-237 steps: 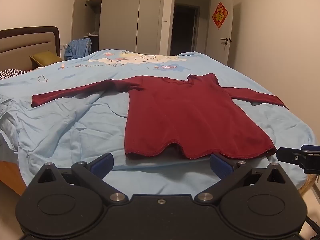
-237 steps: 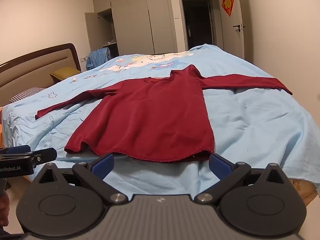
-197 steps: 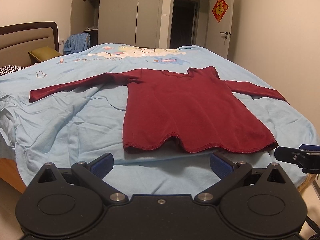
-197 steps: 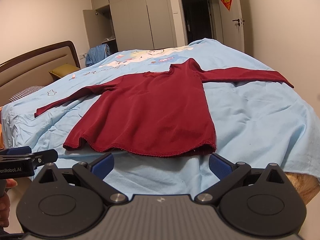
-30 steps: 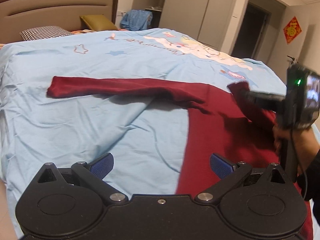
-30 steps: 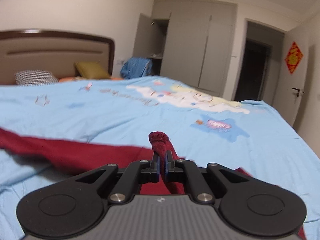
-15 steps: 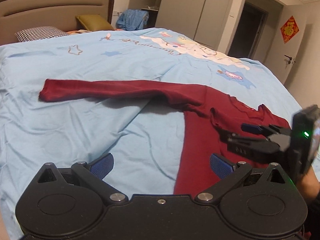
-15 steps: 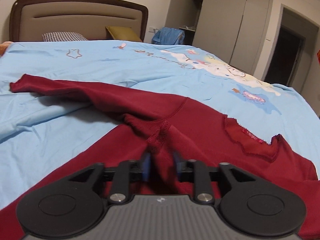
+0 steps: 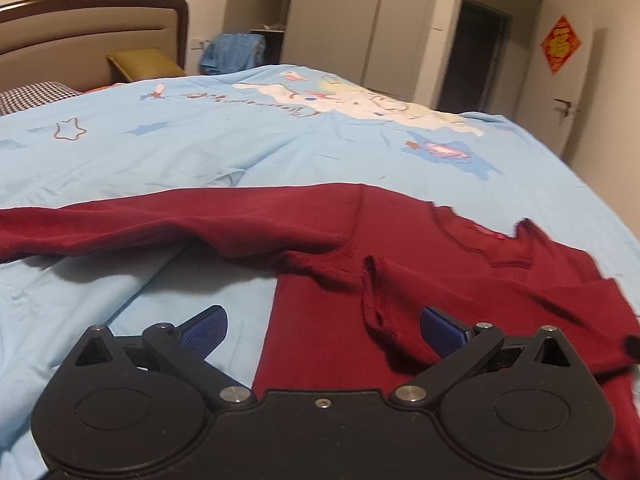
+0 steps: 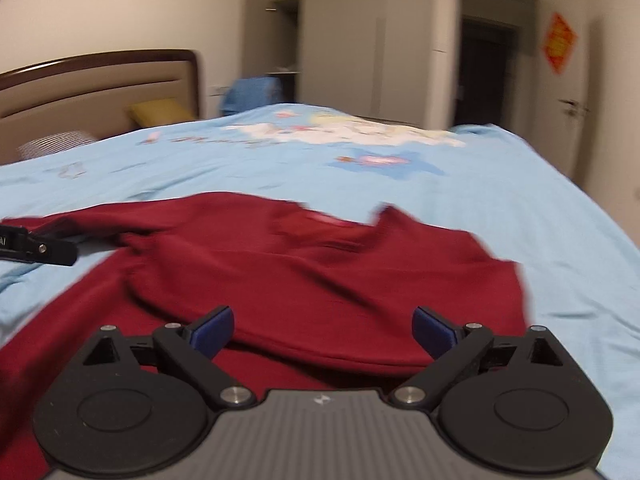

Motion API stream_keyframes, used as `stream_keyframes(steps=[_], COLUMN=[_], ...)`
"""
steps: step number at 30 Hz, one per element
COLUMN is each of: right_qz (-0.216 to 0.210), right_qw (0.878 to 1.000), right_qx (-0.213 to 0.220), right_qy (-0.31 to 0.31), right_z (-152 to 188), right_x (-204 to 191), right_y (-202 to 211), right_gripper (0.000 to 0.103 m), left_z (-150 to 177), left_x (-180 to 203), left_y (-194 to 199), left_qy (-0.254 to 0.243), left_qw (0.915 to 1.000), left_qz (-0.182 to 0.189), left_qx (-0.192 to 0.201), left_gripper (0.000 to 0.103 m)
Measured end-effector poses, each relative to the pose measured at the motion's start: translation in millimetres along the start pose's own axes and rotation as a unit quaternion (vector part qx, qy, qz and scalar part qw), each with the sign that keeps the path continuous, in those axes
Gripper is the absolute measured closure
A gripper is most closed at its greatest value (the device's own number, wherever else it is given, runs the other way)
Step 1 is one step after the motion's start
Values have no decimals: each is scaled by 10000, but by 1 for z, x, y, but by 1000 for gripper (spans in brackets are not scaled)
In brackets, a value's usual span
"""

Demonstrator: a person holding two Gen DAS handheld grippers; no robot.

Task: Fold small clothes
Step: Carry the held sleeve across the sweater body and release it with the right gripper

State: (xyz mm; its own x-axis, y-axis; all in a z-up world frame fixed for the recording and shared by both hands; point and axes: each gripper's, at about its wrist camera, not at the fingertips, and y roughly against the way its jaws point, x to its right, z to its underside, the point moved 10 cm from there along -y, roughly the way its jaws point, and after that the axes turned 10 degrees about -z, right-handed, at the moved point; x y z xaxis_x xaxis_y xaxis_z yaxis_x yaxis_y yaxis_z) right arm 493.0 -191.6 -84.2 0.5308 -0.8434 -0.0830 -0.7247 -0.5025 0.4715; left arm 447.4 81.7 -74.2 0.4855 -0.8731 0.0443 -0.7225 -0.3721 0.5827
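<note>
A dark red long-sleeved top (image 9: pixel 460 280) lies flat on the light blue bedspread (image 9: pixel 120 288). Its left sleeve (image 9: pixel 140 226) stretches out to the left. The right sleeve is folded across the chest, its cuff (image 9: pixel 374 280) lying near the left armpit. My left gripper (image 9: pixel 322 328) stands open just above the top's left side edge, nothing between its pads. My right gripper (image 10: pixel 322 328) hangs over the folded top (image 10: pixel 320 272); its jaws are opening and hold nothing. The left gripper's tip (image 10: pixel 36 248) shows at the left edge of the blurred right wrist view.
A brown headboard (image 9: pixel 92 28), a yellow pillow (image 9: pixel 144 62) and a checked pillow (image 9: pixel 32 94) are at the bed's far left. Blue clothing (image 9: pixel 236 50) sits by the wardrobe (image 9: pixel 360 20). A door (image 9: pixel 560 72) is at the right wall.
The right gripper let go of the right sleeve's cuff, opened wide and drew back; the sleeve now lies across the chest. The left gripper moved in closer over the top's left side.
</note>
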Motion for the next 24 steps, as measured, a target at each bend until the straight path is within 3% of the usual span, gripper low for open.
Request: stream_keyframes(steps=[4, 10, 13, 15, 17, 21, 23, 24], right_qz=[464, 557, 593, 476, 566, 783, 864, 930], right_qw=[9944, 9735, 9689, 9692, 9720, 9743, 9761, 9772], right_qx=[86, 59, -38, -40, 18, 83, 67, 97], right_qy=[-947, -2217, -2401, -2415, -2281, -2112, -1993, -1905], right_z=[1, 7, 14, 16, 16, 17, 21, 20], right_x=[79, 166, 186, 187, 185, 180, 175, 170], right_y=[9, -10, -23, -29, -28, -24, -19, -13], right_gripper=[6, 27, 53, 86, 91, 91, 86, 78], left_z=[5, 30, 33, 34, 35, 35, 36, 36], left_x=[7, 5, 5, 3, 2, 1, 0, -1], left_y=[-27, -43, -44, -44, -44, -43, -42, -42], left_qy=[-51, -175, -174, -122, -69, 1, 30, 46], left_qw=[9997, 9990, 9991, 9993, 9995, 9996, 9997, 9997], left_qz=[-244, -401, -393, -349, -301, -244, -219, -207], left_qx=[-61, 2, 42, 58, 104, 117, 128, 134], left_gripper=[1, 1, 0, 0, 0, 0, 1, 1])
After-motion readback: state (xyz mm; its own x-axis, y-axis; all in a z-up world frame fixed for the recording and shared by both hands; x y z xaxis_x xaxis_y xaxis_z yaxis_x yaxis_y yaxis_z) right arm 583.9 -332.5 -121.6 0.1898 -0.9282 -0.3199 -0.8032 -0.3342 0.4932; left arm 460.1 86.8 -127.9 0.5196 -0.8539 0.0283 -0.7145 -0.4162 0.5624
